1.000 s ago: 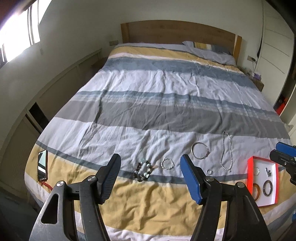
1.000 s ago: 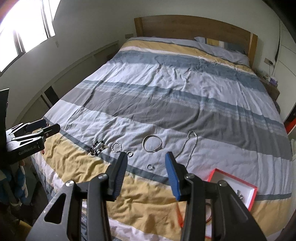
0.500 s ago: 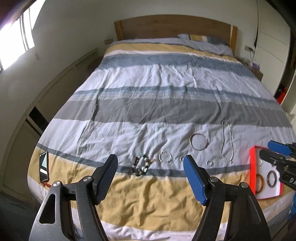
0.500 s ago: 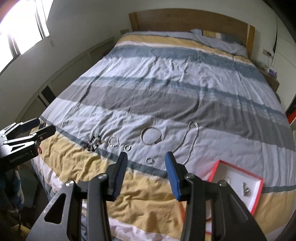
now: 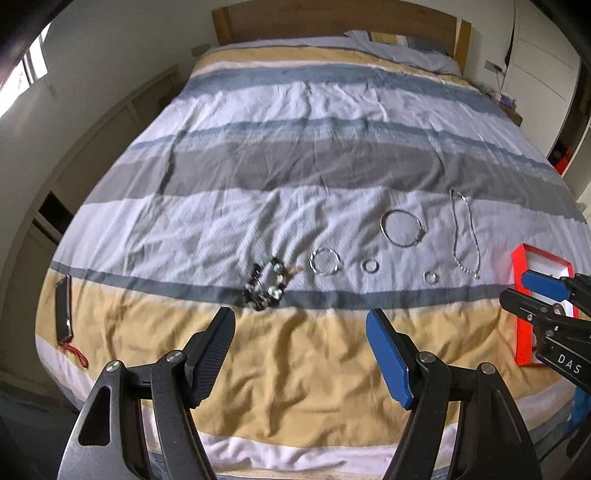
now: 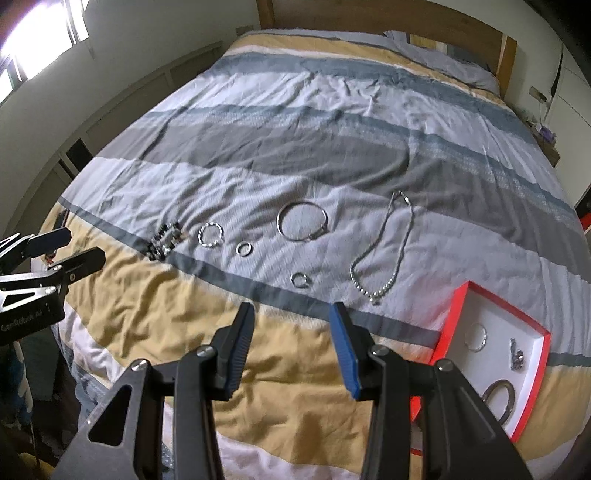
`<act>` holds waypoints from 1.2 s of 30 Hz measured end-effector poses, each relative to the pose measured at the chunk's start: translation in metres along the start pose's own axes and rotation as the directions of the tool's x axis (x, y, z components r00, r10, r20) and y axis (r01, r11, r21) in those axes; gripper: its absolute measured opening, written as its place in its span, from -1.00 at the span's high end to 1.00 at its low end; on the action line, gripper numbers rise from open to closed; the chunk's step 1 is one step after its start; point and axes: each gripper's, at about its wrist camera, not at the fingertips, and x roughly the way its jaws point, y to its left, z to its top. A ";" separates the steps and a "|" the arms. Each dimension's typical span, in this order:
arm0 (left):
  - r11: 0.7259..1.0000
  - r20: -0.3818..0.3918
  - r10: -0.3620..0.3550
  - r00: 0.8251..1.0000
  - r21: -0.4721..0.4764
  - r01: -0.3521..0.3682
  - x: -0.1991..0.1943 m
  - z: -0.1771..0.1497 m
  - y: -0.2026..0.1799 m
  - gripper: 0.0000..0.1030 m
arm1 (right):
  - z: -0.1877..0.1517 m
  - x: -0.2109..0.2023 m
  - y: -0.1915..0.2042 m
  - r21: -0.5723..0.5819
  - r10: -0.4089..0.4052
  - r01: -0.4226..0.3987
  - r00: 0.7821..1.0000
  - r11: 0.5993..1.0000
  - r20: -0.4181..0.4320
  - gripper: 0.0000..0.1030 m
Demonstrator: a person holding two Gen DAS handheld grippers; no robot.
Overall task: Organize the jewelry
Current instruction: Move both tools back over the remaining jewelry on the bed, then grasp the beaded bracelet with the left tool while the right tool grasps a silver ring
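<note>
Jewelry lies in a row on the striped bedspread: a dark beaded bracelet (image 5: 266, 283) (image 6: 165, 239), a twisted silver ring-bracelet (image 5: 325, 261) (image 6: 211, 236), a small ring (image 5: 370, 266) (image 6: 244, 248), another small ring (image 5: 431, 277) (image 6: 301, 280), a silver bangle (image 5: 402, 227) (image 6: 302, 221) and a silver chain necklace (image 5: 465, 233) (image 6: 384, 251). A red-rimmed white box (image 6: 458, 314) (image 5: 518, 266) at the right holds rings and a clasp. My left gripper (image 5: 300, 352) is open and empty, above the yellow stripe near the beaded bracelet. My right gripper (image 6: 291, 341) is open and empty, short of the small ring.
A phone (image 5: 63, 306) with a red cord lies at the bed's left edge. A wooden headboard (image 5: 332, 18) and pillow are at the far end. A wall with cupboards runs along the left, a nightstand (image 6: 546, 140) stands at the right.
Both grippers have moved forward and lower toward the bed, so the jewelry looks closer. Both stay open and empty.
</note>
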 end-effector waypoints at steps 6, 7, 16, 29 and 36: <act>1.000 -0.024 -0.001 1.000 0.008 0.001 0.019 -0.007 0.004 -0.40 | -0.005 0.021 0.007 0.000 0.009 -0.009 1.000 1.000 -0.026 0.21; 1.000 -0.027 0.000 1.000 0.007 0.000 0.021 -0.008 0.005 -0.40 | -0.005 0.025 0.009 -0.004 0.012 -0.012 1.000 1.000 -0.029 0.21; 1.000 -0.058 0.012 0.998 -0.008 -0.012 0.045 -0.012 0.019 -0.40 | 0.001 0.047 0.027 -0.047 0.034 -0.036 0.998 0.998 -0.045 0.21; 0.993 -0.035 -0.040 0.999 -0.110 0.036 0.099 -0.012 0.069 -0.51 | 0.021 0.104 0.054 -0.137 0.076 -0.084 0.995 0.987 -0.064 0.21; 0.989 -0.039 -0.107 0.993 -0.108 0.103 0.139 -0.002 0.077 -0.51 | 0.032 0.141 0.057 -0.128 0.089 -0.098 0.993 0.987 -0.077 0.21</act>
